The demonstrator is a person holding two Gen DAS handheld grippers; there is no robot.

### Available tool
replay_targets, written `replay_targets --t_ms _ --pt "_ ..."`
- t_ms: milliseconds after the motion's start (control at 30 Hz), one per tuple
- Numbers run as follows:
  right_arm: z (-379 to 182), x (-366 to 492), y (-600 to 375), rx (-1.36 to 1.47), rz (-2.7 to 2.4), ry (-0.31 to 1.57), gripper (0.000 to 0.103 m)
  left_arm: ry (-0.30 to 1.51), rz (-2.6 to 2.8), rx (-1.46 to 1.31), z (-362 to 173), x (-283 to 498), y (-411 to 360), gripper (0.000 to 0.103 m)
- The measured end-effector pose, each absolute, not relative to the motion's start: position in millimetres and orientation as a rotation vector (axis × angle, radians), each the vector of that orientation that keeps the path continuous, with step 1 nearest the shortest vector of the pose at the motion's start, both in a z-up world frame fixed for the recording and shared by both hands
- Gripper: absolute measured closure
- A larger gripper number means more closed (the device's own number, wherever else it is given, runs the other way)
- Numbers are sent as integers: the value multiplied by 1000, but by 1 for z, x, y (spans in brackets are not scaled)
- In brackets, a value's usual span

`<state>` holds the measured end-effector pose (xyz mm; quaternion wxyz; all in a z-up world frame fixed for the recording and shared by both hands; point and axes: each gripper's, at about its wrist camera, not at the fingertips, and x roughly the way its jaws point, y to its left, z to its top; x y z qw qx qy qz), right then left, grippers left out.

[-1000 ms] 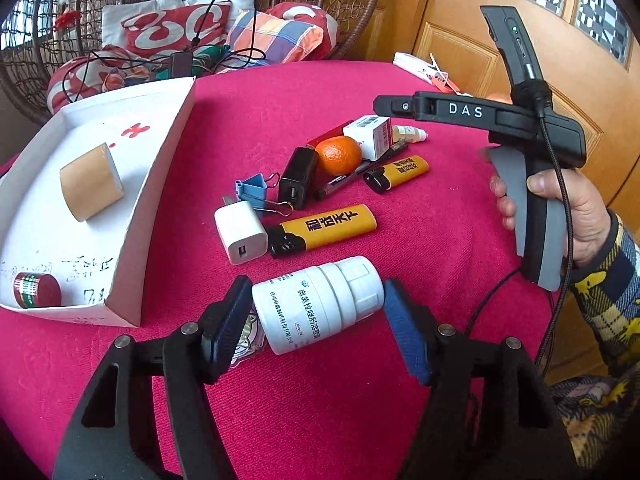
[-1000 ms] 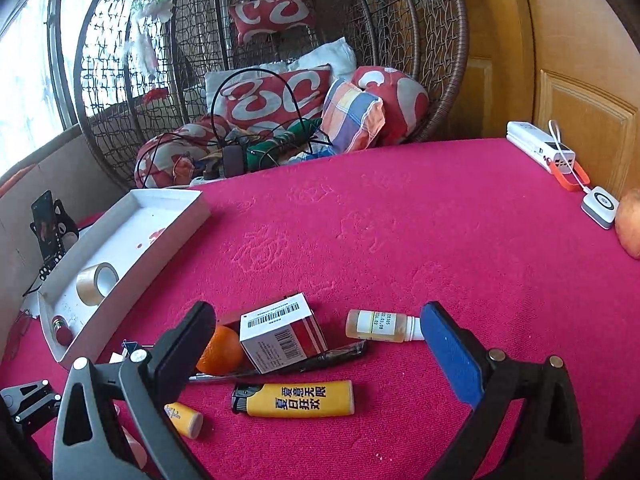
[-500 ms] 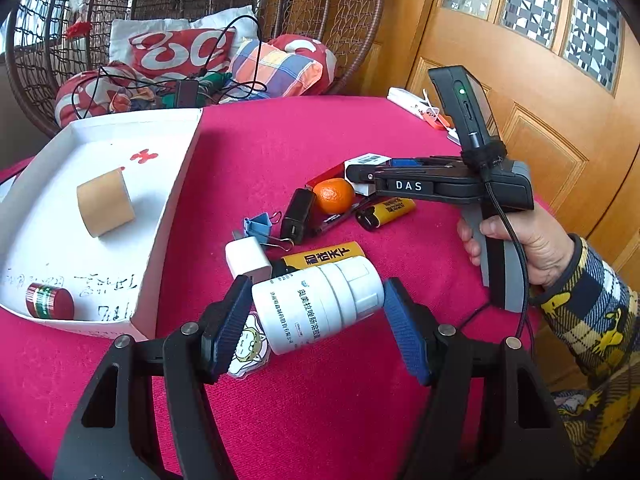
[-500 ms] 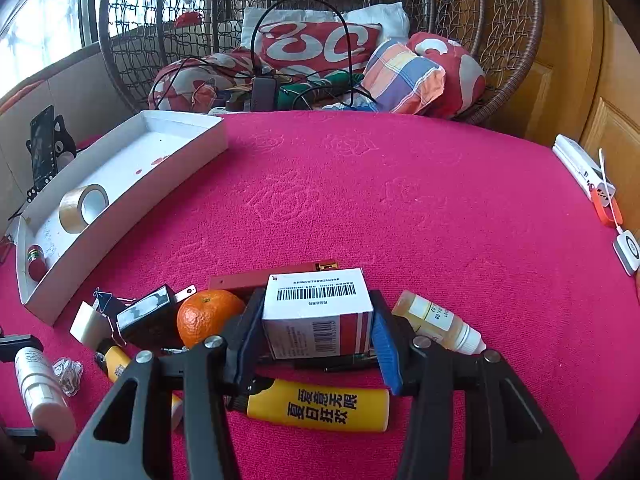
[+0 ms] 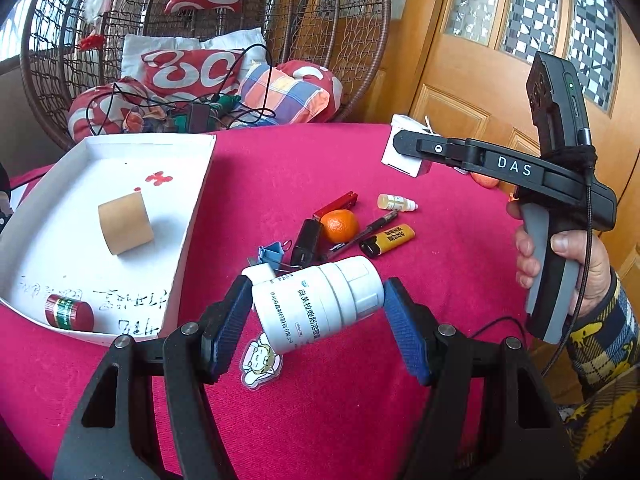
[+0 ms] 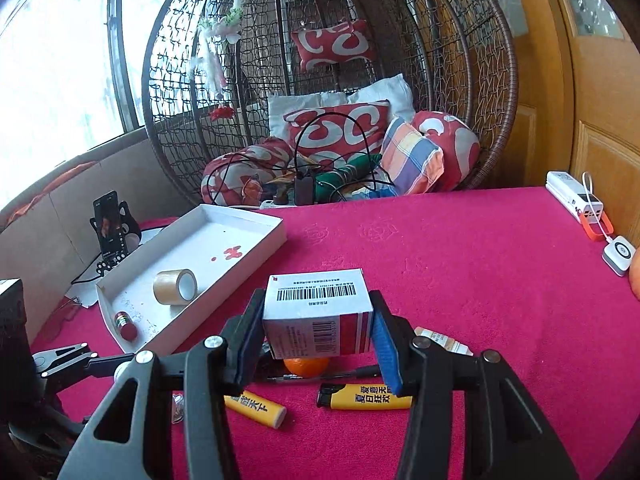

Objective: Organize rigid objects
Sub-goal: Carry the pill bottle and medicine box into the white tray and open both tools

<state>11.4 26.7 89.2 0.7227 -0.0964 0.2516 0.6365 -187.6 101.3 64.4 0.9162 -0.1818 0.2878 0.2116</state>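
Mostly the red table (image 6: 460, 248) fills both views, its near edge cut off by the gripper arms. On its left side lies the white tray (image 5: 192, 216), holding a tape roll (image 5: 125, 222) and a small red jar (image 5: 69, 312); the writing on the tray floor is hard to read. The left gripper (image 5: 318, 314) is clamped on a white bottle (image 5: 320, 300), lifted above the table, and the bottle hides part of a white charger (image 5: 258, 271) behind it. The right gripper (image 6: 316, 340) is clamped on a small box (image 6: 318, 312), also raised, which covers most of an orange (image 6: 306, 365). Below it lie a pen (image 6: 320, 376) and two yellow lighters (image 6: 366, 396), one half hidden by the left finger.
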Motion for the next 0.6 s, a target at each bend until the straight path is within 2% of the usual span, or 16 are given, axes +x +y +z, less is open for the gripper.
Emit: replay_targets --t_ms 600 --pt "90 3 28 -155 1469 609 54 529 486 -408 72 -210 117 35"
